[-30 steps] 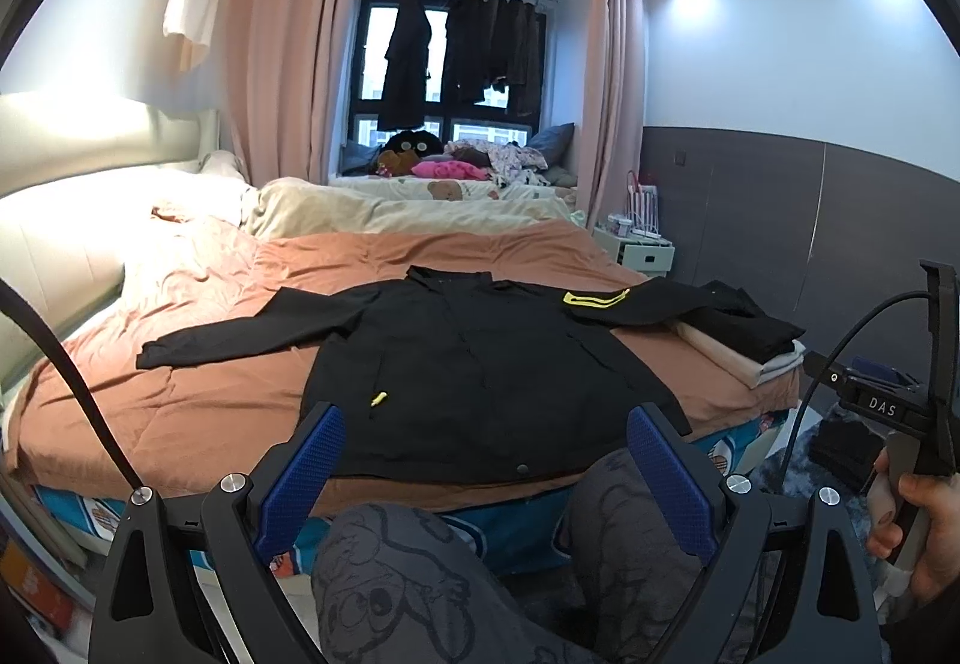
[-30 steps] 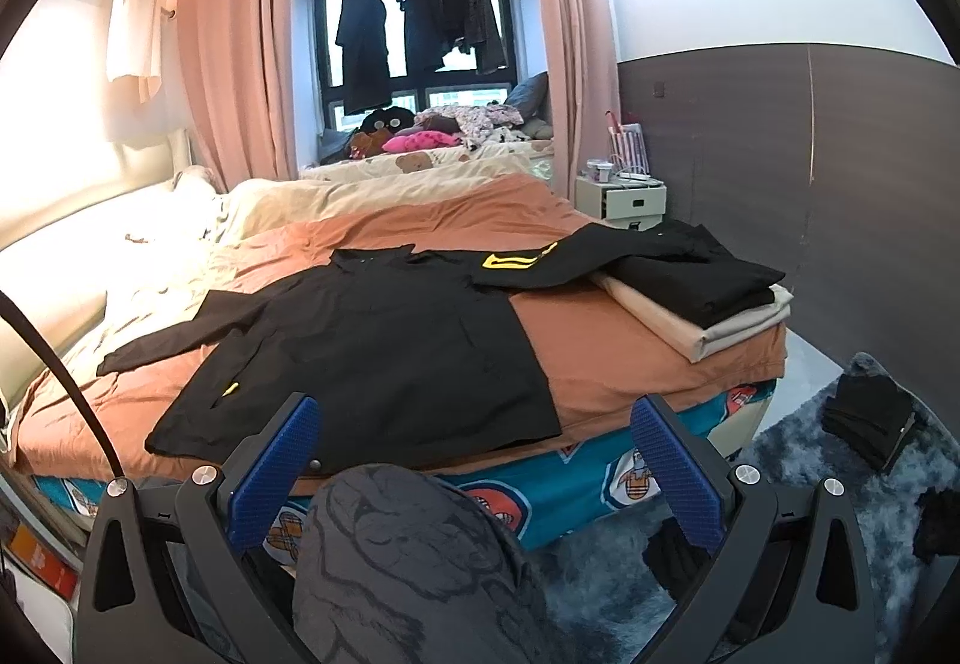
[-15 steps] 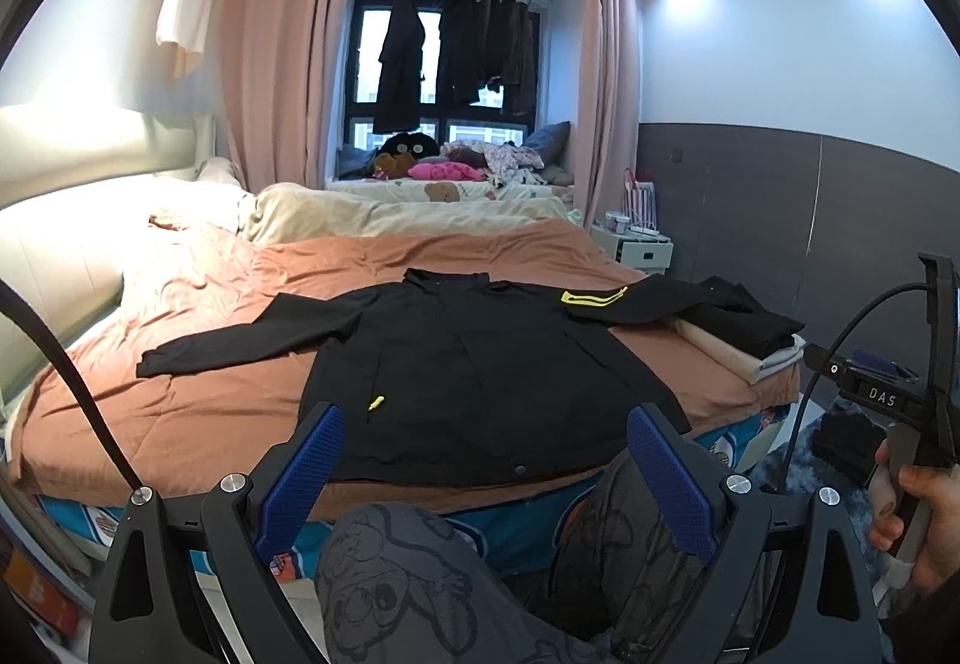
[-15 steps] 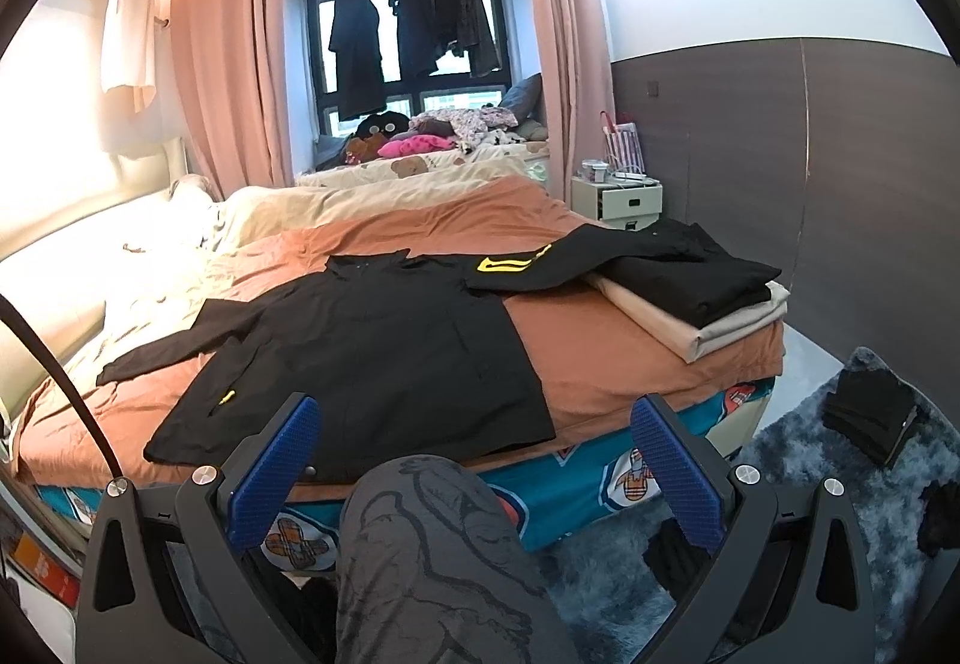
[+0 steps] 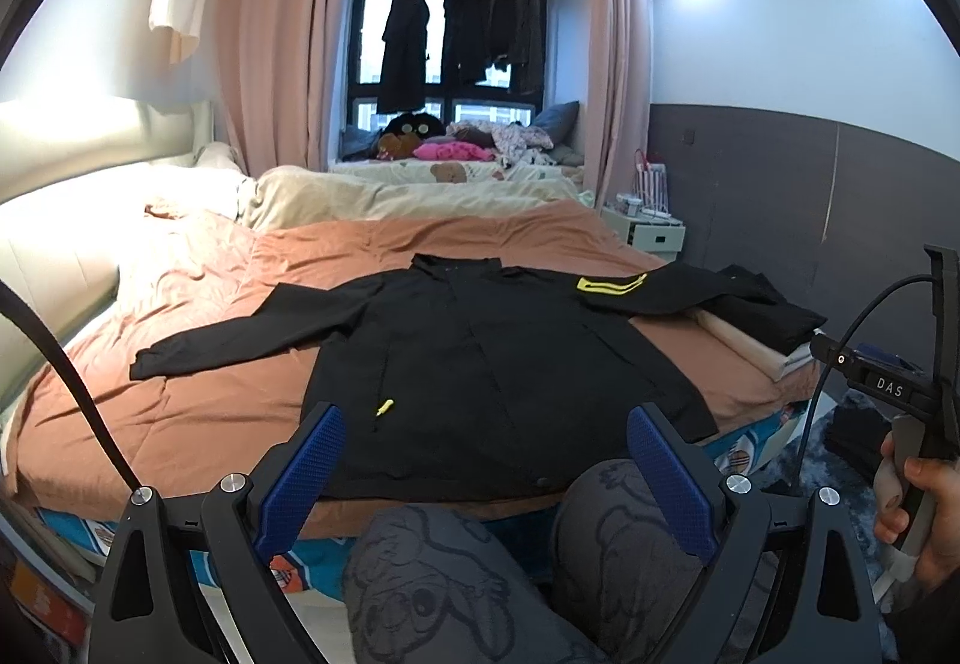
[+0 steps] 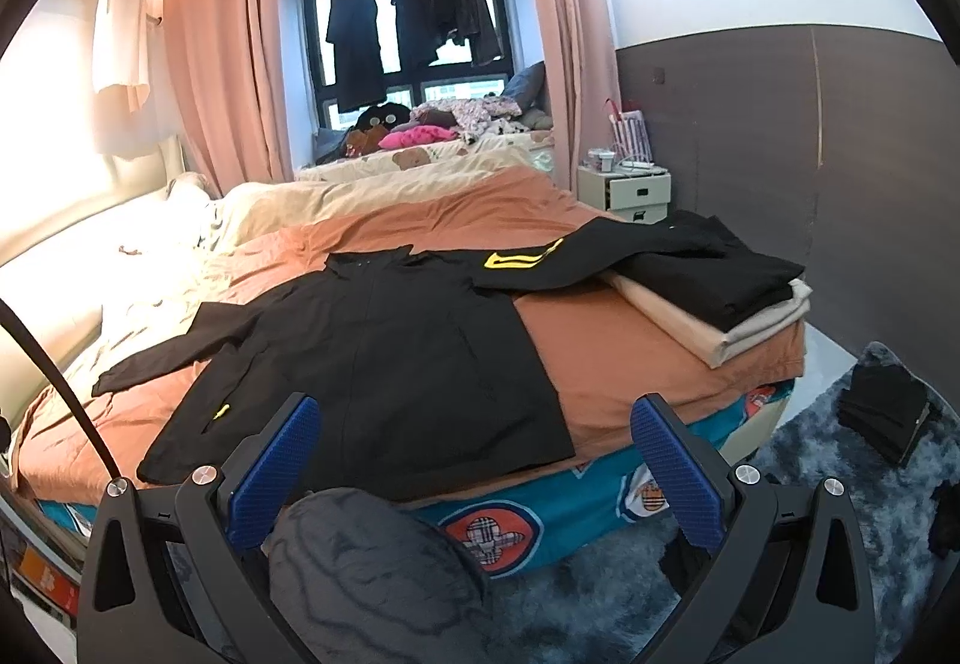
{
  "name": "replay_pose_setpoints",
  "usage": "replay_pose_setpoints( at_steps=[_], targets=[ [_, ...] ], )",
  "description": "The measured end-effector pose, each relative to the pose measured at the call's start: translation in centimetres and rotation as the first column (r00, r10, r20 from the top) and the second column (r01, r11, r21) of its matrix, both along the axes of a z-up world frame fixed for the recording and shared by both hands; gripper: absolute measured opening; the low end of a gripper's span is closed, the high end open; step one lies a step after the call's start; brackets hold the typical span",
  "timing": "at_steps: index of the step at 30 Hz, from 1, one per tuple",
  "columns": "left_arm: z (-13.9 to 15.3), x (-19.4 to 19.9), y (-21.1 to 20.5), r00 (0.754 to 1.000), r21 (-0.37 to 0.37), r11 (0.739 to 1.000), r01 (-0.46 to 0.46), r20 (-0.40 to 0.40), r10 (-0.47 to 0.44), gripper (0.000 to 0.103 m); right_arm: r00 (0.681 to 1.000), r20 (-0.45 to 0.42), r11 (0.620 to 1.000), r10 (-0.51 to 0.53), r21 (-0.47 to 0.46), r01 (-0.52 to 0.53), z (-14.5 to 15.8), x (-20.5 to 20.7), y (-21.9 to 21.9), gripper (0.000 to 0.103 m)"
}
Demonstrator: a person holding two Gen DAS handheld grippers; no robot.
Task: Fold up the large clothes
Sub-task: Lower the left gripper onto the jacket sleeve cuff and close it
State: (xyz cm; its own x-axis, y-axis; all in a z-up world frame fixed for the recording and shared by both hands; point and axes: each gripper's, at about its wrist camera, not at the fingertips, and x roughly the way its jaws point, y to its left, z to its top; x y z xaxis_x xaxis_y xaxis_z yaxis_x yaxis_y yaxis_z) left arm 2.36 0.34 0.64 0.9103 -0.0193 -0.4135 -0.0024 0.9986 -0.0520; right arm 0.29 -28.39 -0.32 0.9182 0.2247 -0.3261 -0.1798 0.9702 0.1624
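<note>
My left gripper (image 5: 486,475) and my right gripper (image 6: 477,463) are both spread wide and hold nothing. The big black jacket (image 5: 480,364) lies flat on the brown bed (image 5: 210,412). Its bottom edge sits near the bed's edge, just past my knees (image 5: 456,580). One sleeve lies on folded clothes (image 6: 720,292).

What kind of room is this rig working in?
A home bedroom, most likely: a large bed with a jacket spread on it, a nightstand by the wall, and clothes hanging at the curtained window.
</note>
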Motion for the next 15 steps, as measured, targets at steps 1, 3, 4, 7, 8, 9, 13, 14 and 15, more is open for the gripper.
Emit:
replay_pose_setpoints(
  at_steps=[1,3,4,7,8,9,13,14,15],
  targets=[
    [0.0,0.5,0.2,1.000,0.000,1.000,-0.003,-0.005,0.003,0.096,1.000,-0.004,1.000,0.004,0.001,-0.004,0.1,0.5,0.1,0.103],
    [-0.3,2.5,1.3,1.000,-0.004,1.000,-0.016,-0.020,0.015,0.096,1.000,-0.015,1.000,0.021,-0.003,-0.021,0.5,2.5,1.2,0.103],
    [-0.3,3.3,1.7,0.999,-0.006,1.000,-0.020,-0.025,0.019,0.096,0.999,-0.017,1.000,0.027,-0.004,-0.027,0.7,3.4,1.6,0.103],
    [-0.9,6.4,4.1,0.997,-0.024,0.998,-0.060,-0.053,0.058,0.096,0.998,-0.028,0.999,0.053,0.000,-0.053,1.4,6.6,3.3,0.103],
    [-0.9,7.1,4.7,0.996,-0.031,0.997,-0.070,-0.057,0.068,0.096,0.997,-0.034,0.998,0.066,0.003,-0.066,1.8,8.2,4.0,0.103],
    [-0.9,7.8,5.5,0.995,-0.038,0.996,-0.083,-0.063,0.081,0.096,0.996,-0.039,0.997,0.075,0.003,-0.075,2.0,9.3,4.7,0.103],
    [-1.4,11.0,9.2,0.985,-0.055,0.987,-0.149,-0.100,0.143,0.096,0.992,-0.067,0.994,0.106,0.005,-0.106,2.5,13.8,6.4,0.103],
    [-1.5,11.6,9.9,0.982,-0.055,0.985,-0.161,-0.108,0.154,0.096,0.990,-0.076,0.993,0.116,0.009,-0.116,2.6,15.4,6.9,0.103],
    [-1.8,12.4,10.9,0.978,-0.057,0.983,-0.176,-0.120,0.168,0.096,0.989,-0.081,0.993,0.122,0.012,-0.121,2.7,16.3,7.2,0.103]
  ],
)
